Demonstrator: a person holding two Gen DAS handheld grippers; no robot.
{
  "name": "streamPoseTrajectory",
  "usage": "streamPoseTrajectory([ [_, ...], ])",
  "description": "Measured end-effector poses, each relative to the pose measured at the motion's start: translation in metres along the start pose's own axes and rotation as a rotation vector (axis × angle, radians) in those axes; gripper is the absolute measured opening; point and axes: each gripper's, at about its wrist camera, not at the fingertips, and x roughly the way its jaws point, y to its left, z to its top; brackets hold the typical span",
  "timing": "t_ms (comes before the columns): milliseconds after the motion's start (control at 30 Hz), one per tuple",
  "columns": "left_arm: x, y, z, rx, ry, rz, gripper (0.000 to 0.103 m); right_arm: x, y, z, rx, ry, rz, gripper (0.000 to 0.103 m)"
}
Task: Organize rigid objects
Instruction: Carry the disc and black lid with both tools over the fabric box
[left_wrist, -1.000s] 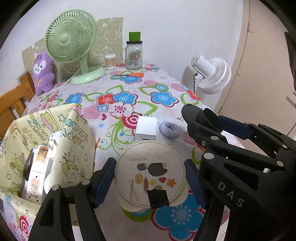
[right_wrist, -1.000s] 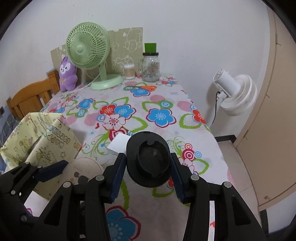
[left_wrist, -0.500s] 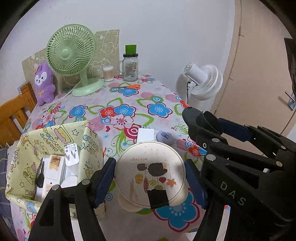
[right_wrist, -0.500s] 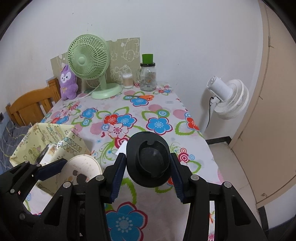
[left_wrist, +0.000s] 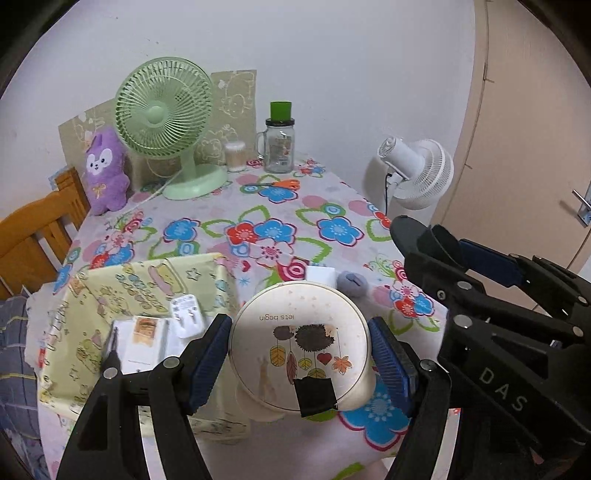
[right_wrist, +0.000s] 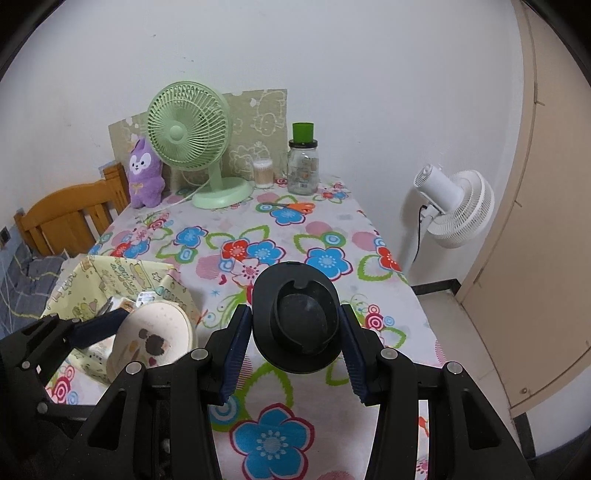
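Observation:
My left gripper (left_wrist: 299, 354) is shut on a round cream tin (left_wrist: 301, 343) with a hedgehog print, held above the table's near edge beside the yellow fabric bin (left_wrist: 147, 295). The tin also shows in the right wrist view (right_wrist: 151, 332). My right gripper (right_wrist: 295, 328) is shut on a black round holder (right_wrist: 297, 325), held above the table to the right of the left gripper. The bin holds a white plug adapter (left_wrist: 186, 312), a white box (left_wrist: 142, 341) and a dark tool. A white cube charger (left_wrist: 320, 275) and a grey mouse (left_wrist: 352, 282) lie on the floral tablecloth (left_wrist: 258, 221) behind the tin.
At the back stand a green desk fan (left_wrist: 166, 122), a purple plush (left_wrist: 105, 170), a cotton swab jar (left_wrist: 235, 155), a glass jar with green lid (left_wrist: 280, 142) and orange scissors (left_wrist: 280, 183). A white floor fan (left_wrist: 417, 168) stands right, a wooden chair (left_wrist: 33, 229) left.
Both grippers have risen and drawn back with their objects still held. More of the table and the inside of the bin now show.

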Motion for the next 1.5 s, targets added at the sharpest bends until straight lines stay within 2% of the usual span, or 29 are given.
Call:
streamPoseTrajectory([
  [900,-0.008,0.086,0.000,-0.047,0.005,0.046,0.076,0.013,0.091,0.024,-0.096,0.003,0.073,0.050],
  [1500,0.013,0.136,-0.008,-0.062,0.067,0.077,0.076,0.050,0.144,0.028,-0.155,0.063,0.149,0.050],
])
